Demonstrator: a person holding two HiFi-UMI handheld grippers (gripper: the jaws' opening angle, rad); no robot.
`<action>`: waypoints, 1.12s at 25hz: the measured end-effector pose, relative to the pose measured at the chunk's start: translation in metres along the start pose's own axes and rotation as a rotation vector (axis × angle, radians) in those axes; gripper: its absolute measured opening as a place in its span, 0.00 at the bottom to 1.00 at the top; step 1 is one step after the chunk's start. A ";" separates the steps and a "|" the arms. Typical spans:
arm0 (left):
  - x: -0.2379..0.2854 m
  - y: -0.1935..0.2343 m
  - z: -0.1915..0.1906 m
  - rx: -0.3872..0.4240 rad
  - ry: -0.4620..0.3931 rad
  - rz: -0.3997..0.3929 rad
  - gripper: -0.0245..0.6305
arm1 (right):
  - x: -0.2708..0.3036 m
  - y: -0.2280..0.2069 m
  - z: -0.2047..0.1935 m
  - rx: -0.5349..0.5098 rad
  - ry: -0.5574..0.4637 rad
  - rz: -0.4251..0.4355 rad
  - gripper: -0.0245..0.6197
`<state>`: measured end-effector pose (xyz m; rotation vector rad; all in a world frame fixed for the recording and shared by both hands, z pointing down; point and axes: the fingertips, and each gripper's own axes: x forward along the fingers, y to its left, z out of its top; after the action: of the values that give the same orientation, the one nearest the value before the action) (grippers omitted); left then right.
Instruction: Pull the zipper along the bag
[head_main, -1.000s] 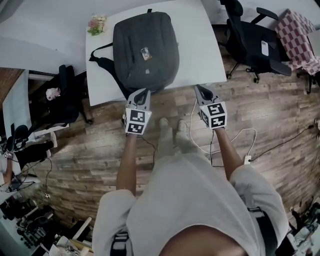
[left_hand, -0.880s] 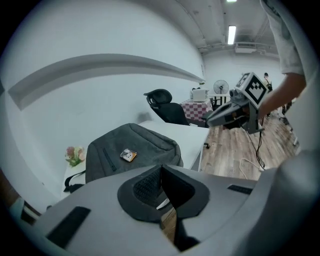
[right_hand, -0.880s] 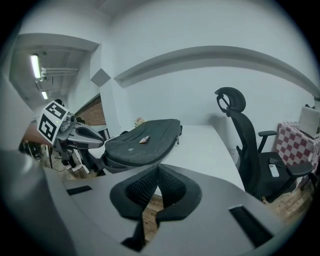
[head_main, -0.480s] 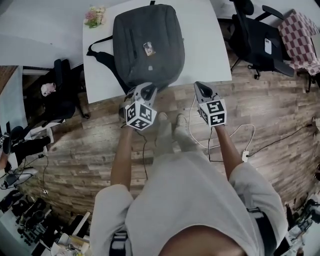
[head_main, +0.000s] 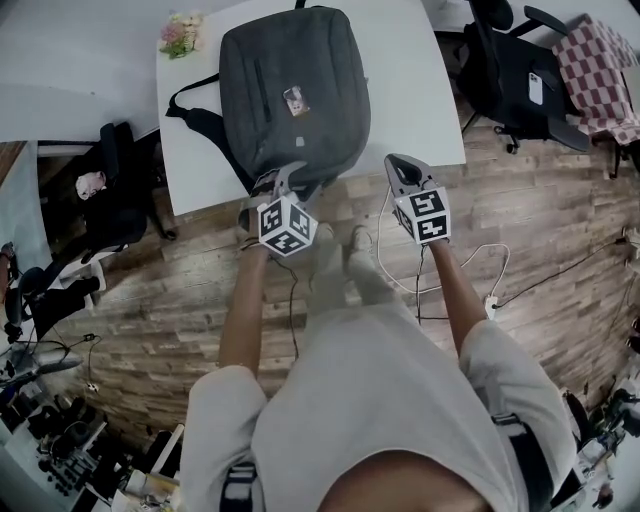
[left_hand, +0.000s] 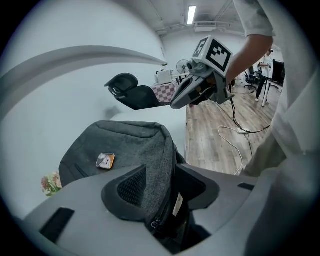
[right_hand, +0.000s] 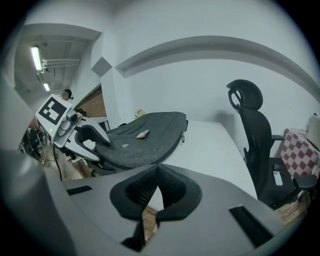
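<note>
A white bench carries the grey bag. At the bag's near edge the left tongs are opening, its zippered seam between them; right of the bag the right tongs are pressed together, empty.

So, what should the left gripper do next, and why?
Probably close the left gripper on the near edge of the backpack: its jaws are opening with that edge between them, not clamped. The right gripper is shut, empty and off the backpack, so nothing steadies it.
</note>
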<state>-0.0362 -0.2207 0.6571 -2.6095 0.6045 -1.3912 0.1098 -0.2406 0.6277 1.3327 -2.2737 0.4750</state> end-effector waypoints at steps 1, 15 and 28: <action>0.002 0.000 0.000 0.003 0.003 -0.008 0.33 | 0.004 -0.001 0.001 -0.006 0.004 0.002 0.06; 0.009 -0.004 -0.003 0.049 -0.006 -0.083 0.17 | 0.073 -0.042 0.014 -0.084 0.051 -0.003 0.06; 0.007 -0.004 0.001 0.048 -0.020 -0.086 0.17 | 0.149 -0.089 0.039 -0.295 0.153 0.001 0.26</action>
<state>-0.0306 -0.2196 0.6634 -2.6373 0.4554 -1.3840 0.1164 -0.4094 0.6822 1.1097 -2.1206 0.2220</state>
